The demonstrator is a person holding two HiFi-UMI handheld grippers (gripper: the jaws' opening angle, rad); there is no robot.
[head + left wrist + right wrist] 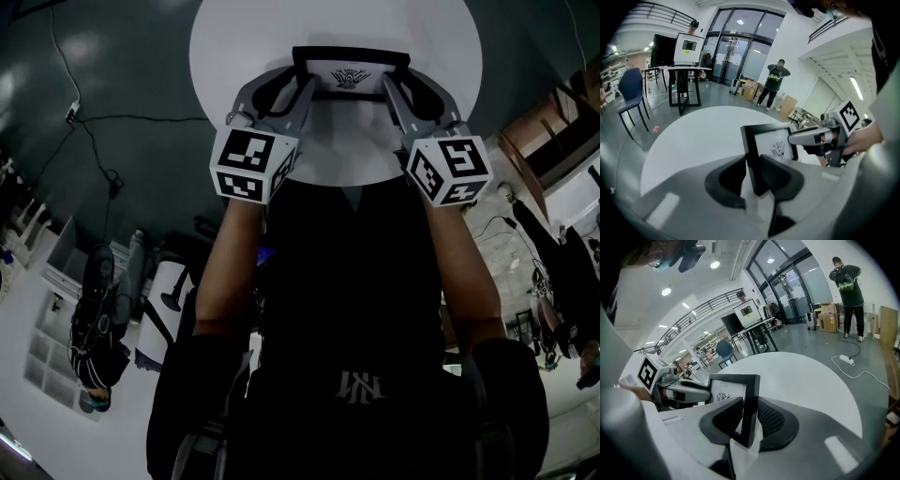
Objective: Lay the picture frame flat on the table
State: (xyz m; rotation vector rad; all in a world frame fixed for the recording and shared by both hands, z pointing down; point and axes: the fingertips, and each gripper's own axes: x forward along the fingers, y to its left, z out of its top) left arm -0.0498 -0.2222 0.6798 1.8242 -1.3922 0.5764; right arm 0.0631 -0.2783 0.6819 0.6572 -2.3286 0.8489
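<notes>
A black picture frame (350, 77) with a white print stands tilted on the round white table (244, 47), its face toward me and its lower edge hidden by the grippers. My left gripper (305, 86) is shut on the frame's left side bar (751, 154), both pads touching it. My right gripper (394, 86) is shut on the frame's right side bar (750, 399) in the same way. Across the print (776, 146), the left gripper view shows the right gripper (820, 138). The left gripper (684, 390) shows likewise in the right gripper view.
The bare table top (693, 140) stretches beyond the frame to its far edge (811, 380). On the grey floor are a power strip (847, 360) with its cable, a blue chair (630, 89) and a black table (684, 70). A person (774, 84) stands far off near cardboard boxes.
</notes>
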